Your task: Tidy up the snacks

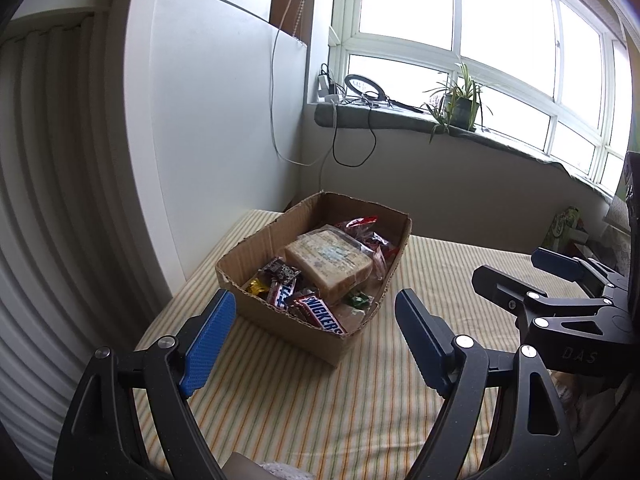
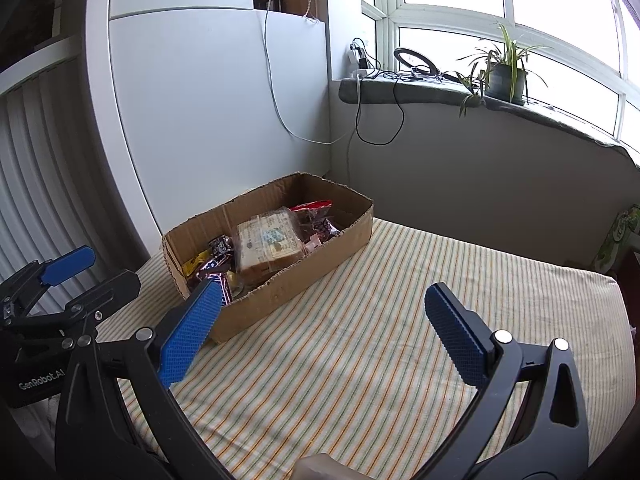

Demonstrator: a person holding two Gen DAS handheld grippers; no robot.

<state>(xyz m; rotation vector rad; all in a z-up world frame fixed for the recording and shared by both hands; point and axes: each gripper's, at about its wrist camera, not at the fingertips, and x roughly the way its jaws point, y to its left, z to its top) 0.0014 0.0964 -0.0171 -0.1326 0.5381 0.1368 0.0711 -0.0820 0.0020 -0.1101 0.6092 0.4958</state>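
Observation:
A low cardboard box [image 1: 256,244] stands on the striped tablecloth [image 1: 320,400] near the wall corner. It holds a wrapped block of sliced bread [image 1: 326,262], a Snickers bar [image 1: 320,312], small wrapped candies [image 1: 256,286] and a red packet [image 1: 360,224]. The box also shows in the right wrist view [image 2: 304,276], with the bread [image 2: 268,246]. My left gripper [image 1: 316,336] is open and empty, just in front of the box. My right gripper [image 2: 320,332] is open and empty, to the right of the box, above the cloth. The right gripper shows in the left wrist view [image 1: 560,280].
A white cabinet [image 2: 200,100] stands behind the box. Cables [image 2: 376,120] hang from the windowsill, which carries a potted plant [image 2: 504,72] and a ring light [image 2: 412,60]. A green package [image 2: 620,236] stands at the table's far right.

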